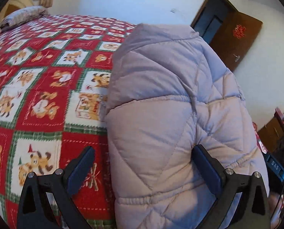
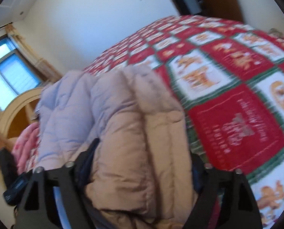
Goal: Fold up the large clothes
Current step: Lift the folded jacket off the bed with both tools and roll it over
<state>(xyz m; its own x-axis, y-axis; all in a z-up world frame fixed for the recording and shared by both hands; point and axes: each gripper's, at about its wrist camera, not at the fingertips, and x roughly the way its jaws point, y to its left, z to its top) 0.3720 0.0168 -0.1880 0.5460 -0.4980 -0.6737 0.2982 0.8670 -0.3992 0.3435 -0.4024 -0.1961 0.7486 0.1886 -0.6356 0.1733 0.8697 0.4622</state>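
Observation:
A puffy quilted jacket (image 1: 170, 95), pale lilac-grey, lies folded into a thick bundle on the bed. In the right wrist view the same jacket (image 2: 113, 114) looks beige in its near part. My left gripper (image 1: 143, 168) is open over the jacket's near end. Its right finger (image 1: 206, 168) touches the fabric and its left finger (image 1: 80, 169) stands apart over the quilt. My right gripper (image 2: 142, 162) straddles the bundle's end with jaws wide. The fabric fills the gap, and its right finger is mostly hidden behind it. This view is motion-blurred.
A red, white and green patchwork quilt (image 1: 37, 95) (image 2: 237, 105) covers the bed. A pillow (image 1: 23, 16) lies at the head, by a wooden headboard (image 2: 14, 110) and a window (image 2: 6, 80). A brown door (image 1: 235, 38) stands open beyond the bed.

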